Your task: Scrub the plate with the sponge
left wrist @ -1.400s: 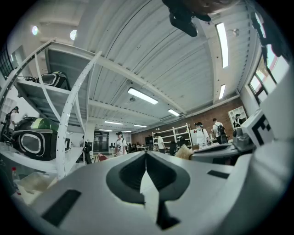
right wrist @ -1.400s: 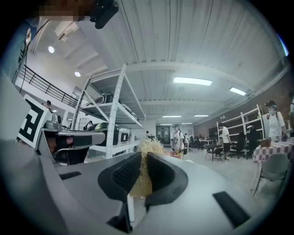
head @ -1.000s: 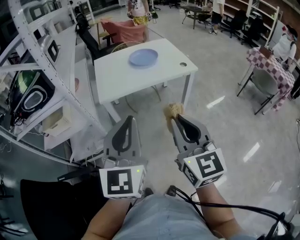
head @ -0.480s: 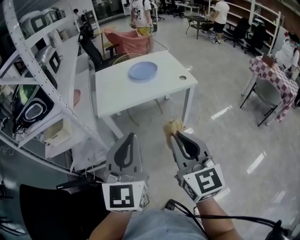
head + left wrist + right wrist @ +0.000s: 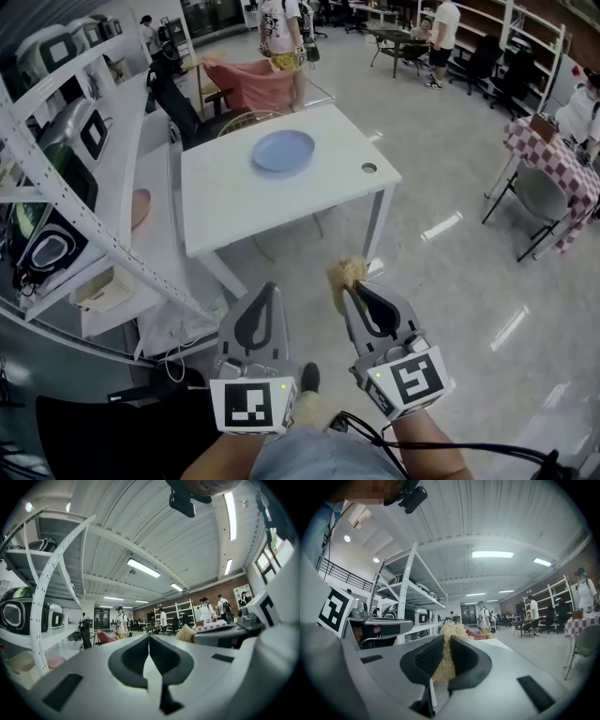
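Plate point(image 5: 283, 151): one, near bench point(image 5: 225, 202) far edge, open top around. One sponge point(image 5: 349, 270) clamped in right claw point(image 5: 345, 285); left claw point(image 5: 267, 289) clenched, empty.

Fibrous sponge point(image 5: 345, 273) — glossy floor point(image 5: 469, 244)

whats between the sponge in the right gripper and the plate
Head view: only shiny floor, then the bare near part of the white table, separates the sponge, held in the right gripper jaws, from the blue plate.

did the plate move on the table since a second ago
No. The plate sits at the same spot on the white table, left of its round hole; only the view shifted.
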{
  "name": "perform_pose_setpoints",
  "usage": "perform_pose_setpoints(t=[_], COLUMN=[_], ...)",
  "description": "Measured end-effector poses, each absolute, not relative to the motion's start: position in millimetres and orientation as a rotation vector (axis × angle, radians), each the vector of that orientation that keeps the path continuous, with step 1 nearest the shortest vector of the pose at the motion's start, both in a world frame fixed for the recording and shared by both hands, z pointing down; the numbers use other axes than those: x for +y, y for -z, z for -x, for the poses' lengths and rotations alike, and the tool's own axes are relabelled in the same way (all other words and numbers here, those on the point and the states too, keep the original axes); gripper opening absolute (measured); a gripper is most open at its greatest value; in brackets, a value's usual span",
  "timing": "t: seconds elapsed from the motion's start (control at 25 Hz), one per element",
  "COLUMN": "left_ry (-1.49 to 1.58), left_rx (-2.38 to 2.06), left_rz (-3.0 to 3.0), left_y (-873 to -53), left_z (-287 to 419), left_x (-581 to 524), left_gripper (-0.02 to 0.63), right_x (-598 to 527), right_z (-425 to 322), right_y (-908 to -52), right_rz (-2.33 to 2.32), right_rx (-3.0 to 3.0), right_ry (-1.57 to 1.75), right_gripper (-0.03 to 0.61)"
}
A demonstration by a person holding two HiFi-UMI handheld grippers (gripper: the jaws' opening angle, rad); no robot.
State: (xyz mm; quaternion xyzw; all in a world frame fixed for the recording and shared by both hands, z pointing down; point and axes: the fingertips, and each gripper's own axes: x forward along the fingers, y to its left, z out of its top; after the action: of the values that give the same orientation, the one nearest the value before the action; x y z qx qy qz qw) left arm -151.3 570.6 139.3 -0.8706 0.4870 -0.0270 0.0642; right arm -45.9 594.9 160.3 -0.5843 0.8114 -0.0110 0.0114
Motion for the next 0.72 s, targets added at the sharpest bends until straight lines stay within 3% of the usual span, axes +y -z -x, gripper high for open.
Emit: perform_pose_setpoints(t=[0.72], left_ry=[-0.04], left_rx=[1.399], left_rz=[2.624], left_y=[-110.2], left_z=[156.4], left_x=[395.1], left_gripper=[0.015], right_x=[422.2], right_z=[53.0], right_y=[-131.5], right_rz=[1.852], right_rx=[2.504], right_ry=[-0.066], right_gripper=[0.048])
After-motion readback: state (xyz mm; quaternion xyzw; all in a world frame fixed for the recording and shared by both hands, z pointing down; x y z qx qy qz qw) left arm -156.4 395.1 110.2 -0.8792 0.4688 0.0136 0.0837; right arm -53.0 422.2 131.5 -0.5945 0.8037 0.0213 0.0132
